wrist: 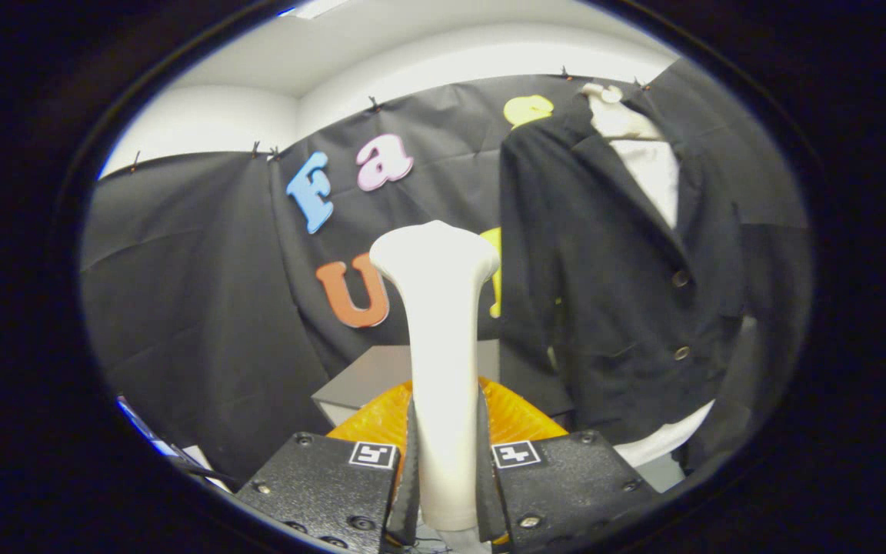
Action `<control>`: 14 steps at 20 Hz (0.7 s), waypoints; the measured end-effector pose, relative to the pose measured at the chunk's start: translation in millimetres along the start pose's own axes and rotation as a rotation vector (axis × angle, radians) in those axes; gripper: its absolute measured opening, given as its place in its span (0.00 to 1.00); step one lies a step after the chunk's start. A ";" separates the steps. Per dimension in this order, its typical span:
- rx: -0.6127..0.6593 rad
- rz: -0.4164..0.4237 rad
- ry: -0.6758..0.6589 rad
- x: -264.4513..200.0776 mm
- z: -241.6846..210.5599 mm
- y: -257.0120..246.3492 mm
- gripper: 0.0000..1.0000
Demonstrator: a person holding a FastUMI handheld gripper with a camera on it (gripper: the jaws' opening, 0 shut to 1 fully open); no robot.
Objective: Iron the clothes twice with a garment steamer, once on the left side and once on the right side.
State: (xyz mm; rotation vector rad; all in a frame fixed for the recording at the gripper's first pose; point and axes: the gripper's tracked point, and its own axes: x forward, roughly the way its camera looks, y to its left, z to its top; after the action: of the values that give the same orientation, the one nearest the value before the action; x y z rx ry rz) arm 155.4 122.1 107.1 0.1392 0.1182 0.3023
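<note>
A white garment steamer stands upright between my fingers, its flared head at the top. My gripper is shut on the steamer's handle, with both fingers pressing its sides. A dark jacket hangs on a white mannequin to the right, beyond the steamer. The jacket's two buttons face me and its lapels are open over the white torso. The steamer head is left of the jacket and apart from it.
An orange translucent base sits just behind the fingers, under the steamer. A grey box or table top lies beyond it. The black cloth wall closes the left and back.
</note>
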 end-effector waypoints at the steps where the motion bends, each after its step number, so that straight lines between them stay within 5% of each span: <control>1: 0.009 -0.027 -0.019 -9.9 9.2 -14.1 0.32; 14: -0.036 -0.277 -0.133 -28.0 86.2 -142.1 0.32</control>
State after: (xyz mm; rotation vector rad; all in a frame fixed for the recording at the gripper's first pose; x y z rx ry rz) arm 181.5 -31.0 172.7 0.1056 0.0000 0.0183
